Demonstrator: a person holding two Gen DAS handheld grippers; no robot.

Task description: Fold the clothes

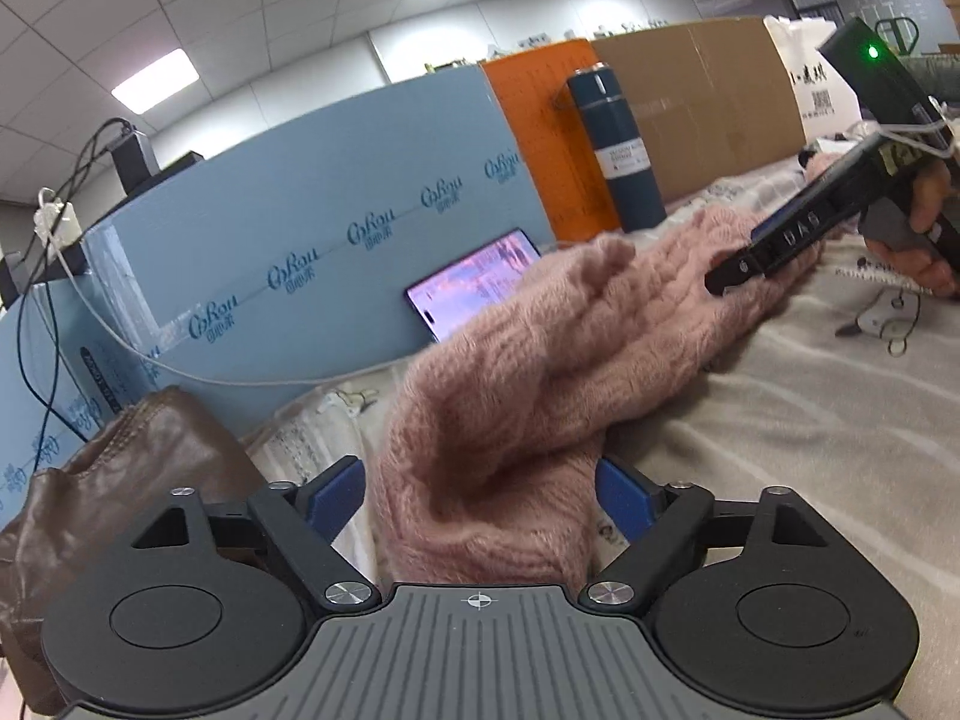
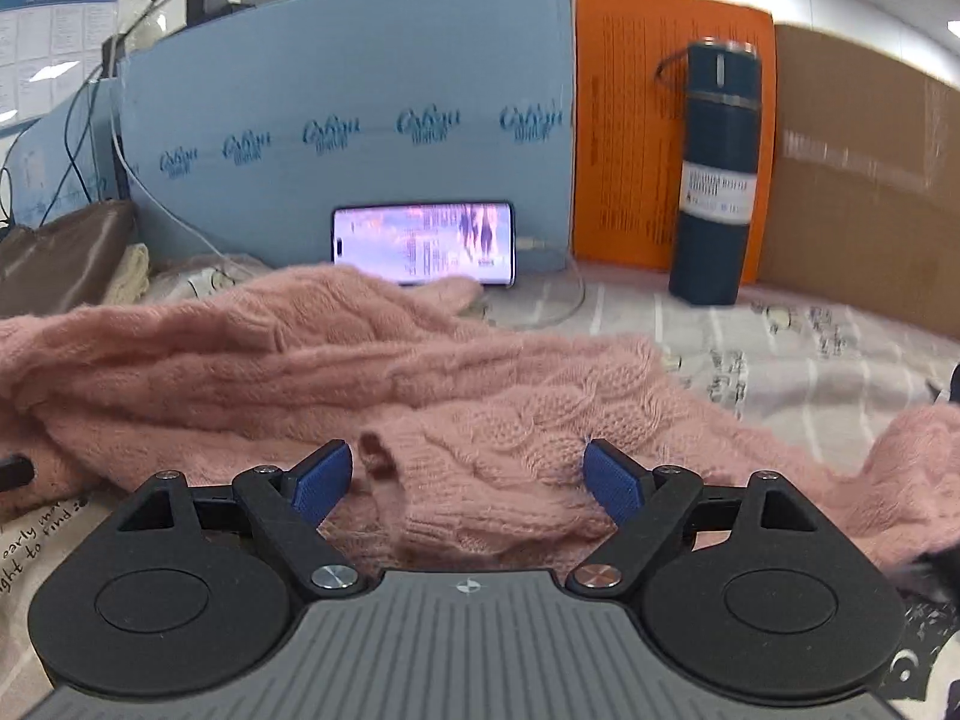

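The pink knit sweater (image 1: pixel 540 360) lies bunched across the middle of a bed covered by a pale printed sheet (image 1: pixel 780 420), its cable-knit folds running from the near side toward the far edge.

The left gripper (image 1: pixel 480 495) has its jaws spread wide, with a raised fold of the sweater standing between the blue pads (image 1: pixel 333 498); the pads do not press the fabric. The right gripper (image 2: pixel 468 483) likewise has its jaws spread apart, resting low over the knit, which fills the gap between its pads (image 2: pixel 321 480) without being pinched. In the left wrist view the right gripper (image 1: pixel 726 279) reaches onto the far end of the sweater, gripped by a hand (image 1: pixel 924 228).

Along the far edge of the bed stand a blue foam board (image 2: pixel 360 90), a lit phone (image 2: pixel 423 243) leaning against it, an orange panel (image 2: pixel 630 120), a dark blue flask (image 2: pixel 717 180) and a cardboard sheet (image 2: pixel 852 168). A brown leather bag (image 1: pixel 120 468) sits at the far left corner.
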